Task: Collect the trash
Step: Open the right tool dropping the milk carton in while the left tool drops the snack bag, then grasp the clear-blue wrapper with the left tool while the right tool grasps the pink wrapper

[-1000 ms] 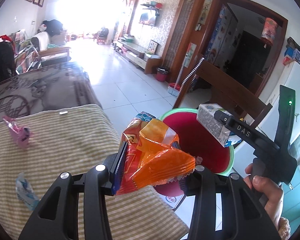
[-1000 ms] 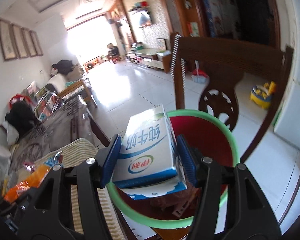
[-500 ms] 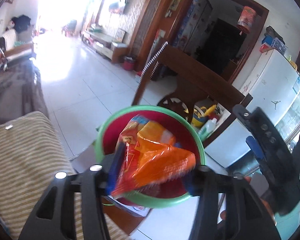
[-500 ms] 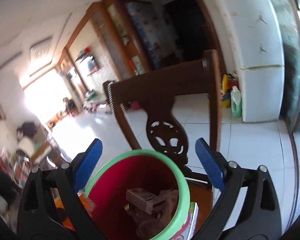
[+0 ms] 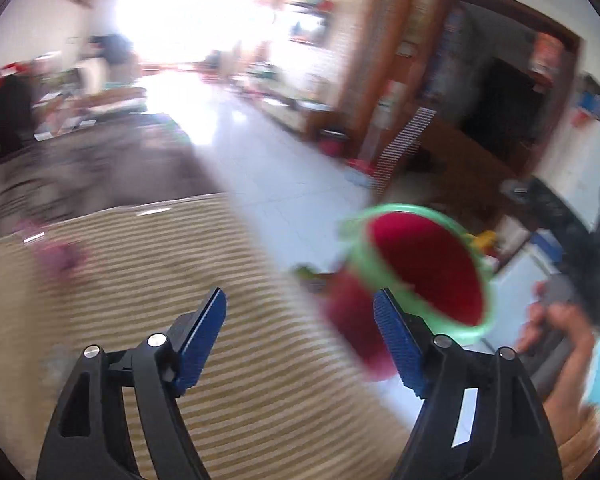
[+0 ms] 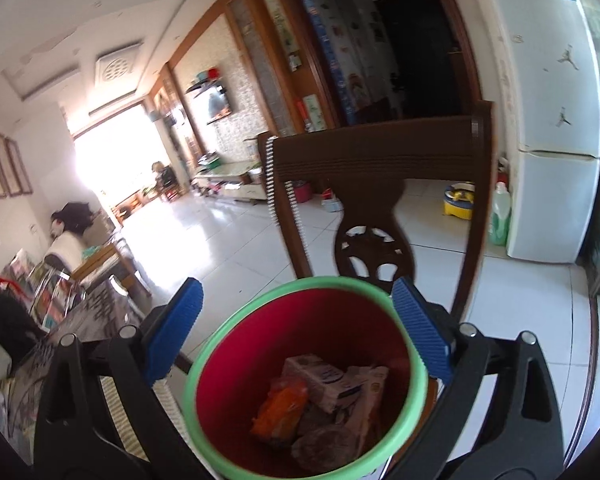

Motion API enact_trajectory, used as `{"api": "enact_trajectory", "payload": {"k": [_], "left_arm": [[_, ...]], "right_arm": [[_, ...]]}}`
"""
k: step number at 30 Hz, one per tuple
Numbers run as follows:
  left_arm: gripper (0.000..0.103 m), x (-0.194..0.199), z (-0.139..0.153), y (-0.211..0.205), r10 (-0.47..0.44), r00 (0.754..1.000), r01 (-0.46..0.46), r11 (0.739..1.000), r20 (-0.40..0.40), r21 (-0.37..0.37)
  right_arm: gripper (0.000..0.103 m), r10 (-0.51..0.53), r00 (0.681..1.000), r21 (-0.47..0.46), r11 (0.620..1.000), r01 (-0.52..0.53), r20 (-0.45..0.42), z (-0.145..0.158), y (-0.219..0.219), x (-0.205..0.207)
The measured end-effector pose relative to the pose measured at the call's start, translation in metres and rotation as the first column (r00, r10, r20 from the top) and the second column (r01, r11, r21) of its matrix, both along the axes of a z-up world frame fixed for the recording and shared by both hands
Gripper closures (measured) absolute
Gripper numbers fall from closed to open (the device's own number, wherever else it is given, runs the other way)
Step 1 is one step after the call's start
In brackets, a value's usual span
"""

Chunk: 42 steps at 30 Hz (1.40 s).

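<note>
A red bin with a green rim (image 6: pixel 220 360) stands on a chair; it also shows blurred in the left wrist view (image 5: pixel 440 264). Inside it lie an orange snack wrapper (image 6: pixel 280 408) and a white milk carton (image 6: pixel 320 380). My right gripper (image 6: pixel 296 328) is open and empty, directly above the bin. My left gripper (image 5: pixel 300 340) is open and empty over the edge of the striped table cloth (image 5: pixel 120 280), left of the bin. A pink wrapper (image 5: pixel 60 256) lies blurred on the cloth at far left.
A dark wooden chair back (image 6: pixel 380 168) rises just behind the bin. A white fridge (image 6: pixel 552 140) stands at the right, with a green bottle (image 6: pixel 500 216) on the tiled floor beside it. A dark patterned table (image 5: pixel 80 172) lies beyond the striped cloth.
My left gripper has opened and dropped the orange wrapper into the bin, then swung left over the table. My right gripper let go of the milk carton earlier and stays open above the bin.
</note>
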<state>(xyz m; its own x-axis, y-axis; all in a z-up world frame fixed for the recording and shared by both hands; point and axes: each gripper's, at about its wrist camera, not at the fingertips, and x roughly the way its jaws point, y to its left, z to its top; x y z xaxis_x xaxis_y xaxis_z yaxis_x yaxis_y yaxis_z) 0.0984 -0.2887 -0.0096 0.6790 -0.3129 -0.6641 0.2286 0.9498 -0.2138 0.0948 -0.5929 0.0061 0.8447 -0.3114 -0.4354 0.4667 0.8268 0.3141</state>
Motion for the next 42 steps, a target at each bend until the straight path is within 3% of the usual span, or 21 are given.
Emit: {"api": "enact_trajectory", "payload": {"k": [2, 4, 7, 9, 14, 17, 19, 21, 23, 28, 31, 32, 35, 39, 42], "left_arm": [[0.028, -0.009, -0.007, 0.044, 0.143, 0.989, -0.143, 0.99, -0.023, 0.014], [0.028, -0.018, -0.02, 0.087, 0.284, 0.956, -0.286, 0.958, -0.074, -0.007], [0.028, -0.021, -0.043, 0.125, 0.385, 0.908, -0.393, 0.919, -0.164, -0.02], [0.028, -0.018, -0.06, 0.134, 0.393, 0.894, -0.406, 0.914, -0.215, -0.02], [0.028, -0.006, -0.08, 0.129, 0.373, 0.889, -0.389, 0.921, -0.264, -0.01], [0.031, 0.003, -0.084, 0.131, 0.366, 0.892, -0.378, 0.926, -0.266, 0.003], [0.052, 0.013, -0.089, 0.135, 0.357, 0.893, -0.369, 0.929, -0.274, 0.006], [0.064, 0.019, -0.093, 0.14, 0.344, 0.891, -0.363, 0.932, -0.297, -0.011], [0.066, 0.018, -0.095, 0.147, 0.334, 0.891, -0.364, 0.93, -0.309, -0.046], [0.074, -0.003, -0.085, 0.163, 0.326, 0.905, -0.351, 0.935, -0.274, -0.049], [0.074, -0.021, -0.077, 0.174, 0.332, 0.91, -0.35, 0.936, -0.247, -0.033], [0.074, -0.028, -0.075, 0.18, 0.339, 0.909, -0.355, 0.935, -0.243, -0.025], [0.071, -0.043, -0.077, 0.202, 0.355, 0.899, -0.372, 0.928, -0.257, -0.019], [0.062, -0.057, -0.086, 0.224, 0.374, 0.889, -0.392, 0.92, -0.266, -0.017], [0.05, -0.061, -0.092, 0.236, 0.388, 0.882, -0.409, 0.912, -0.266, -0.025]], "right_arm": [[0.007, 0.042, 0.999, -0.011, 0.999, -0.042, -0.018, 0.001, 0.016, 0.007], [0.007, 0.073, 0.997, -0.022, 0.997, -0.074, -0.028, 0.001, 0.027, 0.012], [0.007, 0.137, 0.989, -0.052, 0.989, -0.14, -0.045, 0.003, 0.052, 0.019], [0.006, 0.181, 0.981, -0.062, 0.981, -0.185, -0.065, 0.003, 0.065, 0.025], [0.005, 0.284, 0.95, -0.071, 0.953, -0.295, -0.132, -0.002, 0.097, 0.039], [0.005, 0.364, 0.914, -0.067, 0.922, -0.381, -0.178, -0.007, 0.121, 0.051], [0.005, 0.409, 0.891, -0.071, 0.901, -0.429, -0.199, -0.008, 0.138, 0.058], [0.005, 0.45, 0.868, -0.079, 0.877, -0.474, -0.21, -0.009, 0.155, 0.064], [0.005, 0.495, 0.839, -0.084, 0.848, -0.523, -0.225, -0.01, 0.176, 0.072], [0.005, 0.577, 0.776, -0.075, 0.788, -0.611, -0.256, -0.017, 0.222, 0.088], [0.005, 0.643, 0.707, -0.057, 0.727, -0.684, -0.294, -0.026, 0.258, 0.102], [0.005, 0.681, 0.661, -0.036, 0.688, -0.725, -0.315, -0.032, 0.276, 0.108], [0.005, 0.74, 0.574, -0.005, 0.612, -0.791, -0.351, -0.042, 0.313, 0.118], [0.005, 0.788, 0.464, -0.022, 0.499, -0.866, -0.403, -0.056, 0.365, 0.128], [0.005, 0.805, 0.407, -0.037, 0.435, -0.9, -0.432, -0.063, 0.395, 0.139]]}}
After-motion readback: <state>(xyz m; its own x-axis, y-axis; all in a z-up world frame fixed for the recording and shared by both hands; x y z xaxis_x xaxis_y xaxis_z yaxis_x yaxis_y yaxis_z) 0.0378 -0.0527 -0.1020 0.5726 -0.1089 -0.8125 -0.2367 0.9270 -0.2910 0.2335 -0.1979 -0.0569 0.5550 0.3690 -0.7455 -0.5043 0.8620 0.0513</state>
